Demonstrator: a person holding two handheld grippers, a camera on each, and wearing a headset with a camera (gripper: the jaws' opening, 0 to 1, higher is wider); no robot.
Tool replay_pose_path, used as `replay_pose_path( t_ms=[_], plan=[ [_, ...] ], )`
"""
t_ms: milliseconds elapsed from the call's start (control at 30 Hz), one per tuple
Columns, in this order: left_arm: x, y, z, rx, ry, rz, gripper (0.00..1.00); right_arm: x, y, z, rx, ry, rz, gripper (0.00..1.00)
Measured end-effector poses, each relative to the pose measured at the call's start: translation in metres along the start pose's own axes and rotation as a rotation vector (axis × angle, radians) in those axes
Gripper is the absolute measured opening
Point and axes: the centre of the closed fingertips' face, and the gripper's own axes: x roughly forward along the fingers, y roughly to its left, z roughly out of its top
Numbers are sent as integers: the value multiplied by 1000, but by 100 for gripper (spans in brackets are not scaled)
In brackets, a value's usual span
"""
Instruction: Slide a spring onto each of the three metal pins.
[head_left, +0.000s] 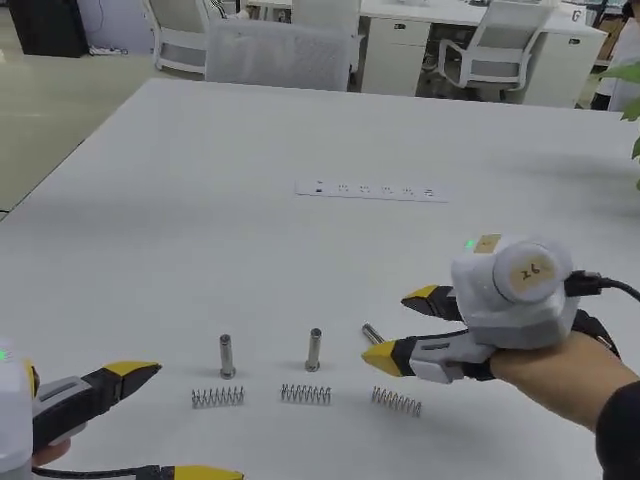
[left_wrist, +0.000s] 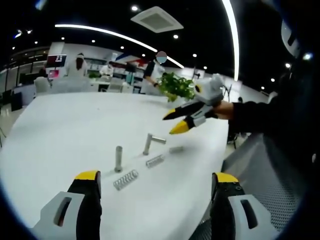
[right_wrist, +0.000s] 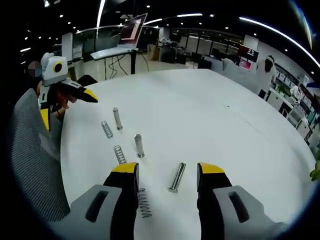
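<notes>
**Head view.** Three pins and three springs lie on the worktop. The left pin and middle pin stand upright. The third pin lies on its side just ahead of my right gripper, whose fingers are spread and empty. The left spring, middle spring and right spring lie in a row in front of the pins, and none is on a pin. My left gripper hovers near the left spring.

**Left gripper view.** My fingers stand wide apart, holding nothing. I count three pins and two clear springs. The faint streak beyond them is probably the third spring.

**Right gripper view.** My fingers flank the third pin without touching it.

- **Rolling:** the pin is round, so if one finger touches first it may roll away.
- **Right spring:** it lies under my near finger and could be pinched or flicked aside.
- **Middle pin:** it stands near, and a careless sweep could topple it.
</notes>
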Motion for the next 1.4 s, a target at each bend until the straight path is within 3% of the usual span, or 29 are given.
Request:
replay_pose_path(
  t_ms=[367,800,1400],
  plan=[
    [1,-2,-1,1,9,-6,88,23,-21,-15,88,95,-54,29],
    [2,-1,-1,-2,9,-6,88,41,-25,-26,147,144,-43,19],
    [2,-1,-3,-3,20,-4,87,50,-24,-34,167,180,-39,15]
  ],
)
